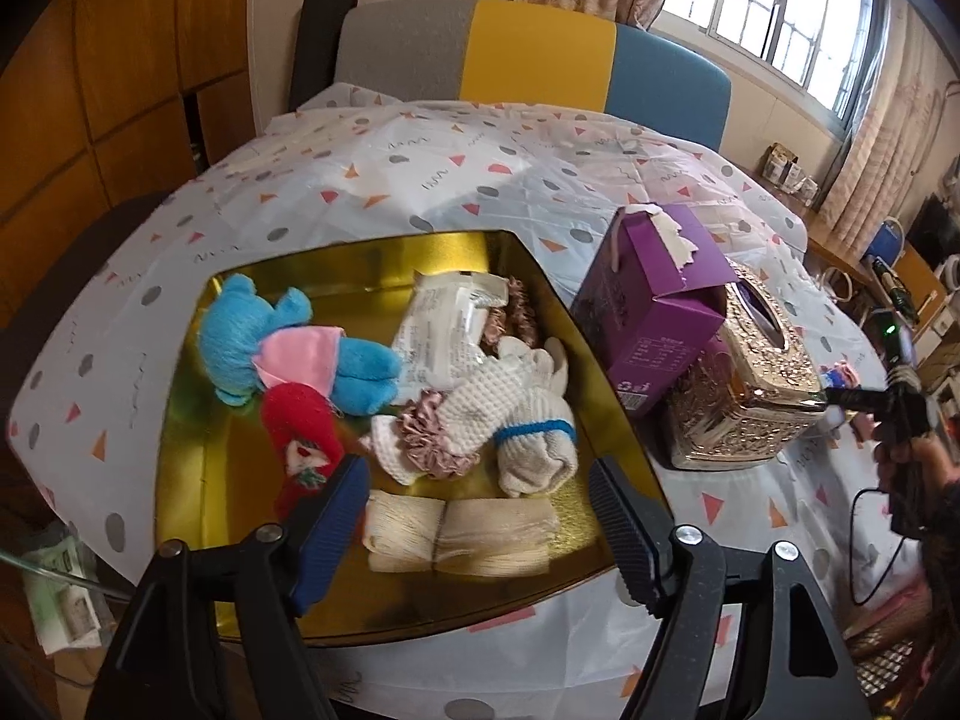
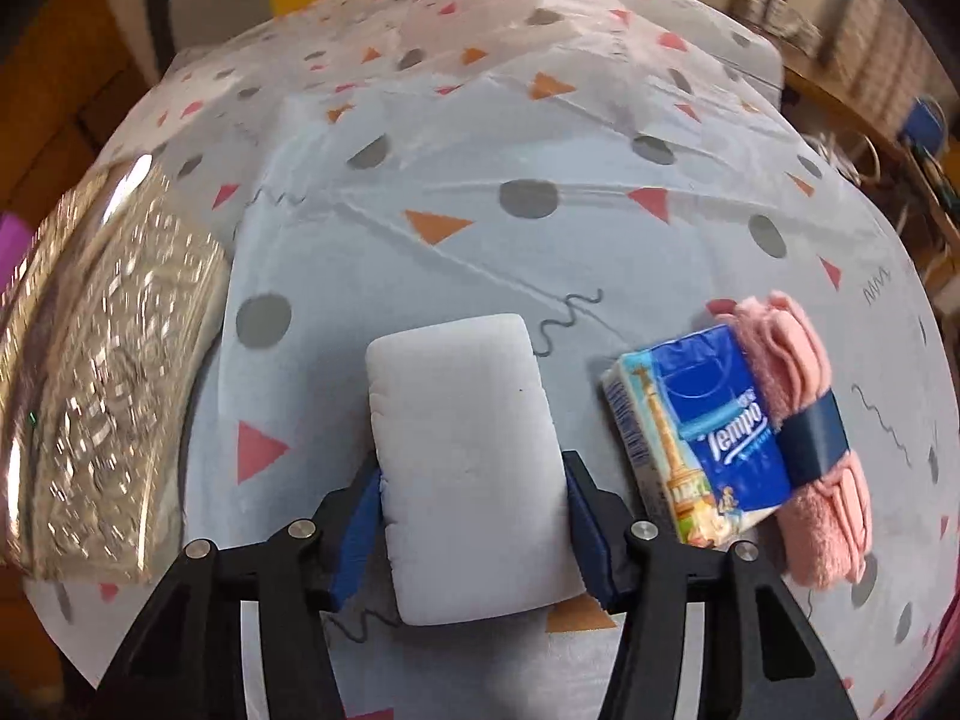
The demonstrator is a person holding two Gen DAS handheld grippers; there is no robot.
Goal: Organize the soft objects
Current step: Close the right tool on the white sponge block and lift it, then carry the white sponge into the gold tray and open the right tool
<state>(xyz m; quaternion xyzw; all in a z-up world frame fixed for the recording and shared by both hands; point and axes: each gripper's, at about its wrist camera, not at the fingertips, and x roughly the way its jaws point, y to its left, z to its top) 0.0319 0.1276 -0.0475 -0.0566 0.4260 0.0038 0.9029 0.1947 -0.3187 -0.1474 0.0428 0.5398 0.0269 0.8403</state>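
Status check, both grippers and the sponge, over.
Left gripper open over gold tray. Right gripper shut on white sponge. Tissue pack and pink towel beside it, clear.

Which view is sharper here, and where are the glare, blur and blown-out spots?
Left wrist: sharper; the window is blown out, and the gold tray mirrors light. Right wrist: motion blur smears the embossed metallic tissue box into streaks with hot glare at its top; the white sponge between the right gripper stays crisp. Both views show fisheye bending and dark corners.
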